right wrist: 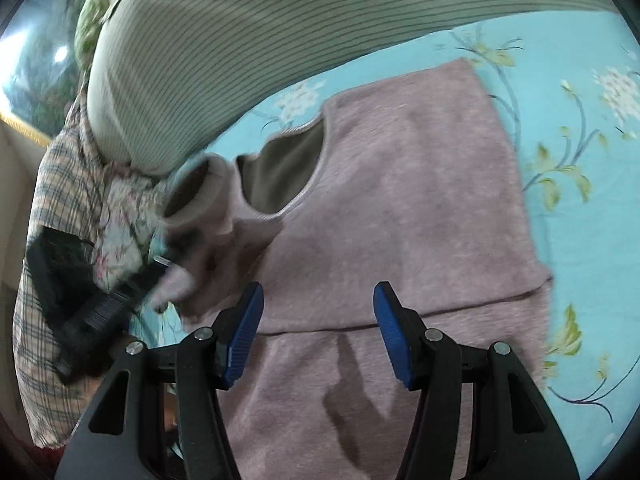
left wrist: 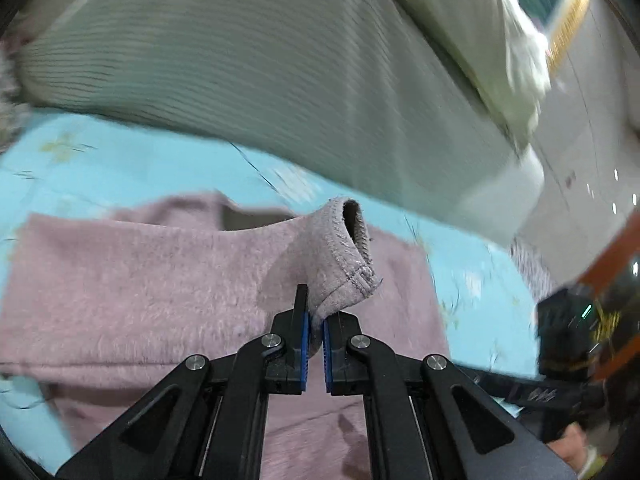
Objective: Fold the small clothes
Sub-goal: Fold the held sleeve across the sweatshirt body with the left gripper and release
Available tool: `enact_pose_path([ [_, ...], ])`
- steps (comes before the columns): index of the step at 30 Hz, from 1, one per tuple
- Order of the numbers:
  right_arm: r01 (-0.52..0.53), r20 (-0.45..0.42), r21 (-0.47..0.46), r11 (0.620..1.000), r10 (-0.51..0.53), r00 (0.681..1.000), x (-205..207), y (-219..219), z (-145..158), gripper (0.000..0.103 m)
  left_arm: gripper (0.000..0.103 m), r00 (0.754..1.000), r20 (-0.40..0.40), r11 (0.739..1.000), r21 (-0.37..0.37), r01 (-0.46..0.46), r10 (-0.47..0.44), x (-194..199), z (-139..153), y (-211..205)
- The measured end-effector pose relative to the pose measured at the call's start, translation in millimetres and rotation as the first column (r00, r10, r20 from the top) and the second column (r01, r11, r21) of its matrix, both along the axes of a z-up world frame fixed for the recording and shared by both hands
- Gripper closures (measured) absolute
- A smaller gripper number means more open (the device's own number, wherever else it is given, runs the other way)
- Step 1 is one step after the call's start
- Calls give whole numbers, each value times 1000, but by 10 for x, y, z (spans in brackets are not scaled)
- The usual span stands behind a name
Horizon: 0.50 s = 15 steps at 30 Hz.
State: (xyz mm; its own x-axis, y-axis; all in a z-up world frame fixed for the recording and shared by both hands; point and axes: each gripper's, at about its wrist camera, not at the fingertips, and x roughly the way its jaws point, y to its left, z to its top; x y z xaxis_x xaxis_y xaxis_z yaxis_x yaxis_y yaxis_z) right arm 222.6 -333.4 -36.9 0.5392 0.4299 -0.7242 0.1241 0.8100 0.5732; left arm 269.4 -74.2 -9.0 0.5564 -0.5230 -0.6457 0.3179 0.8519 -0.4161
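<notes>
The pink fuzzy sweater (right wrist: 400, 200) lies spread flat on the bed's blue floral sheet (right wrist: 580, 220), and every place below is given from it. The left claw (left wrist: 315, 320) is pressed together on the sleeve cuff (left wrist: 348, 264), which stands lifted above the sweater's body with its opening gaping. The grip takes only the cuff's edge, so I judge that a quick swing could pull the thin fold out of the pads, or drag the whole sweater askew and wrinkle the flat body. The right claw (right wrist: 318, 332) hangs spread and empty over the sweater's lower part, near its hem seam, pinning nothing, so the body is free to slide. A striped grey-green pillow (right wrist: 240, 40) lies just beyond the sweater's neckline, close enough to crowd a sleeve carried that way. A plaid cloth (right wrist: 52, 200) and a flowered cloth (right wrist: 120, 232) bunch up just off the sleeve side.
</notes>
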Motion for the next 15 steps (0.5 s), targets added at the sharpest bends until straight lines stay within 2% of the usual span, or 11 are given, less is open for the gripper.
enact_pose_path([
  [4, 19, 6, 19, 1000, -19, 1000, 42, -115, -38, 44, 99, 995, -79, 997, 39, 61, -58, 75, -471, -401],
  [8, 6, 19, 38, 999, -7, 1000, 160, -91, -61, 44, 97, 986, -144, 994, 66, 91, -81, 99, -745, -488],
  [10, -10, 19, 46, 999, 9, 1000, 250, -31, -94, 44, 88, 985, -152, 996, 36, 87, -81, 14, -745, -379],
  [12, -24, 11, 52, 998, 24, 1000, 313, 42, -139, 44, 62, 987, -151, 998, 8, 64, -62, -85, -691, -249],
  [15, -51, -11, 60, 997, 52, 999, 434, 218, -237, 44, 57, 989, -145, 1000, -17, 19, -21, -260, -644, 102],
])
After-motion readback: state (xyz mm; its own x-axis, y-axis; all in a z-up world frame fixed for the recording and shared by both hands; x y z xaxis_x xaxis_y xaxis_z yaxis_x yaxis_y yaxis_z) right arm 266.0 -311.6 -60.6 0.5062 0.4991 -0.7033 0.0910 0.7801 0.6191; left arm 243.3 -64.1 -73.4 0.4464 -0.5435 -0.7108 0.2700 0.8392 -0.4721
